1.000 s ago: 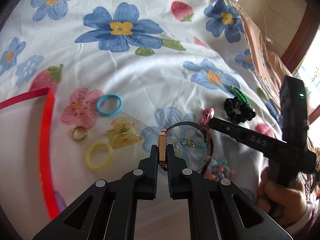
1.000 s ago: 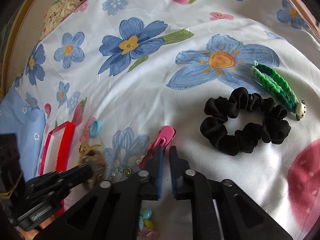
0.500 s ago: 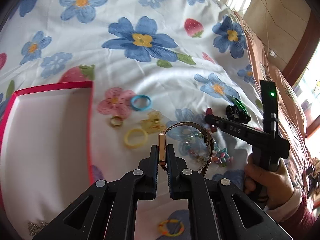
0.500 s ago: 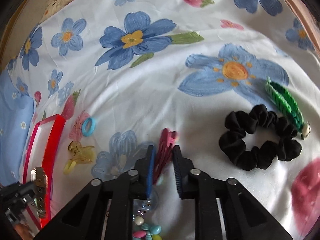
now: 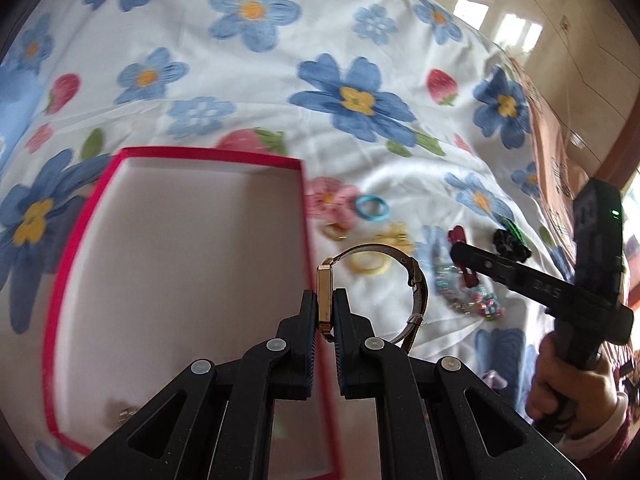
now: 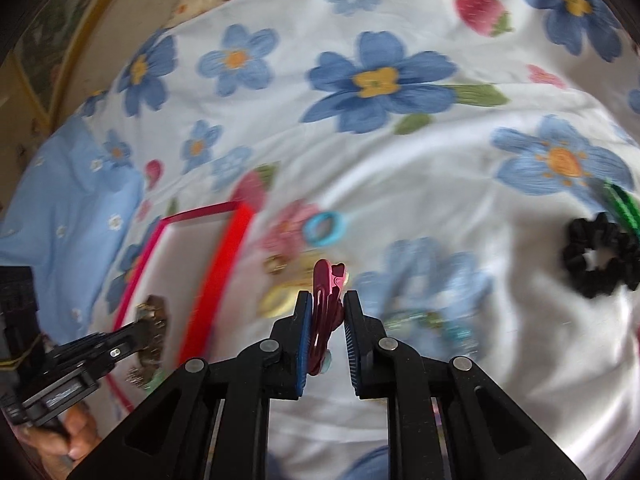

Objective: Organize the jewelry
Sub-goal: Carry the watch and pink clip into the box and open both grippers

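Watch (image 5: 325,298) edge-on, upright in left gripper (image 5: 324,316)

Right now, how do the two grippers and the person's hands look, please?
Both grippers are matte black plastic. The left gripper has ribbed pads and round silver pivot screws. The right gripper has blue-edged pads; from the left wrist view its body shows pale lettering and a green light. The right hand is bare, with a white cuff and dark red sleeve.

Left tool (image 5: 324,312) grips gold watch (image 5: 325,300) above red box's rim (image 5: 306,216).
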Demonstrator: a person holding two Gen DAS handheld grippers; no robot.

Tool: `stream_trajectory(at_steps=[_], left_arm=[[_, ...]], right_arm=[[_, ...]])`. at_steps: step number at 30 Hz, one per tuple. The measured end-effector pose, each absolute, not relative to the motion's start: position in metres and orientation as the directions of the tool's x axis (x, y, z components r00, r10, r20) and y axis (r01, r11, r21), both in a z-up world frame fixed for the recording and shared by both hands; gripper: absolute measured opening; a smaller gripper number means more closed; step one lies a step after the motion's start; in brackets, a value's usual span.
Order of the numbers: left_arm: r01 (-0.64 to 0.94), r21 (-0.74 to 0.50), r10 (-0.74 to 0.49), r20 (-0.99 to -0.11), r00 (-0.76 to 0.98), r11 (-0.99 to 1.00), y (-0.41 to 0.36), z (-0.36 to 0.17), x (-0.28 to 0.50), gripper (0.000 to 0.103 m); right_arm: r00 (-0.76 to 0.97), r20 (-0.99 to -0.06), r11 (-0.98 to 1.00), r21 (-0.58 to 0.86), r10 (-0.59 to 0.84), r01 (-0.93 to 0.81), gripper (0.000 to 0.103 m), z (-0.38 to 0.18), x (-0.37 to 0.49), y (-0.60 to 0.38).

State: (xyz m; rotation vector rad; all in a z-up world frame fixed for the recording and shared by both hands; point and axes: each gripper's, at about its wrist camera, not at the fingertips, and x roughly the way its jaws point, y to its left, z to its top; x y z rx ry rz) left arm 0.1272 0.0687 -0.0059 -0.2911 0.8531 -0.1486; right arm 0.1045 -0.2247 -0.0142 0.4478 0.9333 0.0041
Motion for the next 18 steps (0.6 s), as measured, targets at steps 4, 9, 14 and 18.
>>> stream_trajectory(at_steps=[4,9,14,18], left_arm=[[-0.036,-0.303,-0.205,-0.721,0.662,0.952,0.089,-0.004,0.111,0.007],[-0.089,-0.296,-0.162,-0.723,0.672,0.951,0.113,-0.004,0.091,0.007],[-0.141,-0.276,-0.113,-0.731,0.672,0.951,0.130,-0.006,0.079,0.007],[-0.173,-0.265,-0.087,-0.745,0.662,0.949,0.142,-0.012,0.077,0.007]], right_arm=[[0.598,-0.758,0.906,0.406,0.260,0.120,0.016,-0.009,0.110,-0.195],[0.581,-0.747,0.902,0.429,0.324,0.050,0.016,-0.005,0.117,-0.158],[0.553,-0.748,0.900,0.436,0.369,-0.010,0.016,-0.005,0.123,-0.126],[0.527,-0.752,0.899,0.435,0.396,-0.054,0.016,-0.008,0.128,-0.102]])
